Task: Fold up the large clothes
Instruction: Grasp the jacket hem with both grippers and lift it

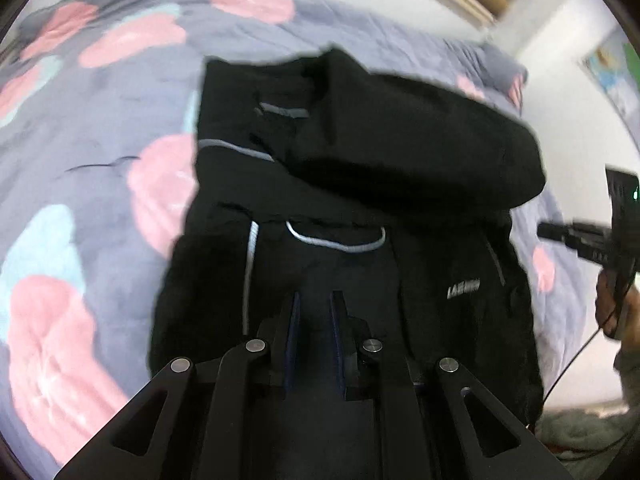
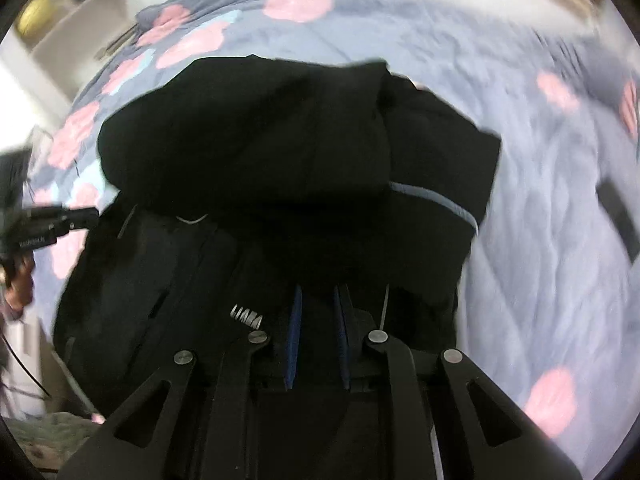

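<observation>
The left gripper (image 1: 316, 300) and the right gripper (image 2: 318, 294) both hover over a black jacket (image 1: 360, 184), which lies partly folded just ahead of their fingertips on a grey-blue bedspread with pink blotches (image 1: 100, 128). Bare bedspread surrounds the jacket on its left, right and far sides. Both grippers' jaws are nearly together and hold nothing.

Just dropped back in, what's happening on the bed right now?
A person is folding a black jacket on a bed covered with a grey-blue, pink-flowered quilt. Its upper part is already doubled over the body, with the white chest lettering showing. The left gripper and right gripper both hover above the near part of the jacket, jaws nearly shut with nothing between them. The frames are motion-blurred.
</observation>
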Demonstrator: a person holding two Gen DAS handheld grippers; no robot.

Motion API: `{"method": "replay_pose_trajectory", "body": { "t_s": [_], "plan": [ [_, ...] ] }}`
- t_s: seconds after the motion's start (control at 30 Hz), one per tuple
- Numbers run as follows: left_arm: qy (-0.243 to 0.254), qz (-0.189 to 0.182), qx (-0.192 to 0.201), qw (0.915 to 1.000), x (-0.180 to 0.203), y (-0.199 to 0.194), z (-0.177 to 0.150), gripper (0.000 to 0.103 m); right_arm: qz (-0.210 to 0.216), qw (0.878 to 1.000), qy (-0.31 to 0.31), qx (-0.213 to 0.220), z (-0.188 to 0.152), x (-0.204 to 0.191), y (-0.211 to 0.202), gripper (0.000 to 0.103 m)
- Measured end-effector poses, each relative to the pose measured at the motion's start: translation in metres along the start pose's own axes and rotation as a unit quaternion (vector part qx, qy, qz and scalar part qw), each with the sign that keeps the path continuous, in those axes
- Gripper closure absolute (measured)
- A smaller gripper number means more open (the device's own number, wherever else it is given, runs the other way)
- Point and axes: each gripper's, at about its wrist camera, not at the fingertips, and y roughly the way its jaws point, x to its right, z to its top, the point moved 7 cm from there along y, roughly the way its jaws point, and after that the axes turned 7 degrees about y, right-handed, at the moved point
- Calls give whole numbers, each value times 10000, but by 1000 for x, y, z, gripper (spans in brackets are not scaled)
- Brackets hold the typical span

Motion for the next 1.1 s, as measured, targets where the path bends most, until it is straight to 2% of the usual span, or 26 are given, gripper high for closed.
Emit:
{"method": "replay_pose_trajectory", "body": {
  "t_s": [0.07,0.17,0.27,0.37,0.4,0.47,0.57,0.63,0.73,0.8,0.87,0.9,0.97,1.03,1.1],
  "plan": [
    [-1,25,265,9996,4,-19,19,87,136,9996,236,97,-1,16,-22,78],
    [250,58,587,9979,19,-34,60,86,299,9976,393,488,22,22,-56,61],
    [490,-65,861,9951,41,-43,100,85,391,9946,422,860,55,6,-72,59],
    [504,-247,1007,9933,57,-38,141,82,434,9935,452,952,90,-21,-62,59],
    [494,-307,1014,9932,61,-32,150,80,449,9937,454,923,99,-32,-53,59],
    [396,-433,878,9944,63,-13,161,68,552,9942,490,781,112,-41,-34,59],
    [217,-830,419,9954,64,34,152,67,558,9953,639,476,112,-53,10,59],
    [209,-916,-139,9955,60,73,128,67,232,9978,516,334,101,-53,36,57],
    [117,-1247,-789,9890,60,112,82,67,-60,9996,283,0,65,-47,75,55],
    [46,-1009,-869,9911,56,132,57,67,17,9979,463,-447,27,-39,101,55],
    [-274,-1048,-1004,9890,50,153,39,67,95,9970,616,-465,7,-34,117,55],
    [-493,-1134,-960,9877,46,157,37,67,73,9967,670,-444,2,-33,122,55],
    [-631,-1206,-919,9864,45,155,41,67,-45,9969,654,-428,3,-35,124,55],
    [-456,-1176,-804,9888,50,141,46,67,-96,9974,543,-462,6,-37,121,55],
    [-163,-1189,-633,9908,60,118,50,67,46,9967,577,-563,8,-36,109,55]
  ]
}}
